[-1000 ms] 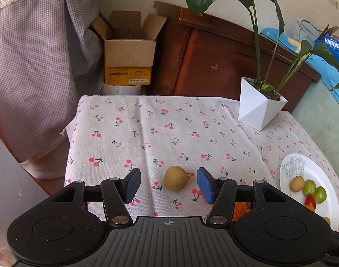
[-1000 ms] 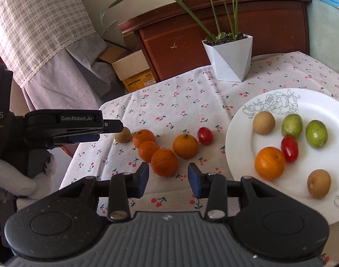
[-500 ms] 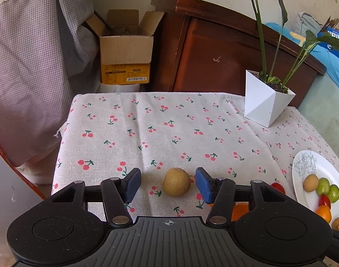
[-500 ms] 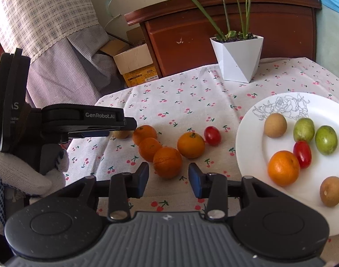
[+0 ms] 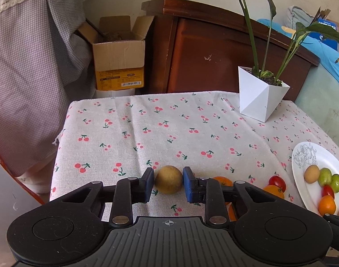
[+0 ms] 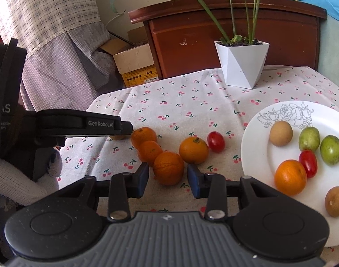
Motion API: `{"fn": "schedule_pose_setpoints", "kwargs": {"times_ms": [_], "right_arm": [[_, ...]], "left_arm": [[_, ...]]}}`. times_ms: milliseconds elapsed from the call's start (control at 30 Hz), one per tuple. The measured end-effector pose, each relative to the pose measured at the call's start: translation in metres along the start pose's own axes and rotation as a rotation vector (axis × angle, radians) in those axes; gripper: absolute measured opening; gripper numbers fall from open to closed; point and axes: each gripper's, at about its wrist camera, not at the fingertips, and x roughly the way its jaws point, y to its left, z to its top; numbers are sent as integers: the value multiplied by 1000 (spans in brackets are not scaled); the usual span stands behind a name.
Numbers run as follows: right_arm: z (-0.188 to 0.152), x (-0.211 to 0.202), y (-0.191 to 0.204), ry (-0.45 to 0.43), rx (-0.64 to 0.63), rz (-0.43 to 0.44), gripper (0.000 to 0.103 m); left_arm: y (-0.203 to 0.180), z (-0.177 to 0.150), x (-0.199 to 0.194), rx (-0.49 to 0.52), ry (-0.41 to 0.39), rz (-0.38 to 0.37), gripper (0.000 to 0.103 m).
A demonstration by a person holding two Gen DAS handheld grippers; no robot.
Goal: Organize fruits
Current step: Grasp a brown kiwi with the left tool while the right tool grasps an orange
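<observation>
Left gripper (image 5: 168,182): its blue pads stand against both sides of a brown round fruit (image 5: 168,182), pinching it just above or on the cloth; whether the fruit is lifted cannot be told. This fruit sits near the bench's left edge, toward the front.

Right gripper (image 6: 168,176): jaws spread, one on each side of the nearest orange (image 6: 168,168), with a visible gap on both sides; no contact with the pads.

Bench: covered with a cherry-print cloth (image 6: 191,102). Four oranges lie loose on it toward the front. The nearest orange touches a second orange (image 6: 149,152) behind it to the left, and a third orange (image 6: 143,136) lies just behind that one. A fourth orange (image 6: 193,149) lies just to the right of the group, with a red tomato (image 6: 216,141) just beside it.

White plate (image 6: 254,133) with a rose drawing: at the bench's right edge. It holds a tan round fruit (image 6: 280,133), two green fruits (image 6: 309,138) (image 6: 331,149) side by side, a red tomato (image 6: 308,163), an orange (image 6: 290,177) touching that tomato, and a brown fruit (image 6: 335,201) near the front rim.

White angular plant pot (image 6: 241,63): upright at the far right corner of the bench.

Behind the bench: a dark wooden cabinet (image 5: 214,51) and an open cardboard box (image 5: 119,55).
</observation>
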Motion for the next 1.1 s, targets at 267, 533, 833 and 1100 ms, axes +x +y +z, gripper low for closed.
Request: {"fn": "schedule_pose_setpoints", "kwargs": {"times_ms": [267, 533, 833, 1100], "right_arm": [[1, -6, 0, 3, 3, 13, 30], [3, -16, 0, -12, 17, 24, 30], [7, -36, -8, -63, 44, 10, 30], [9, -60, -27, -110, 78, -28, 30]], "left_arm": [[-3, -2, -6, -1, 3, -23, 24], [-5, 0, -23, -3, -19, -34, 24], [-19, 5, -39, -6, -35, -83, 24], [-50, 9, -49, 33, -57, -146, 24]]}}
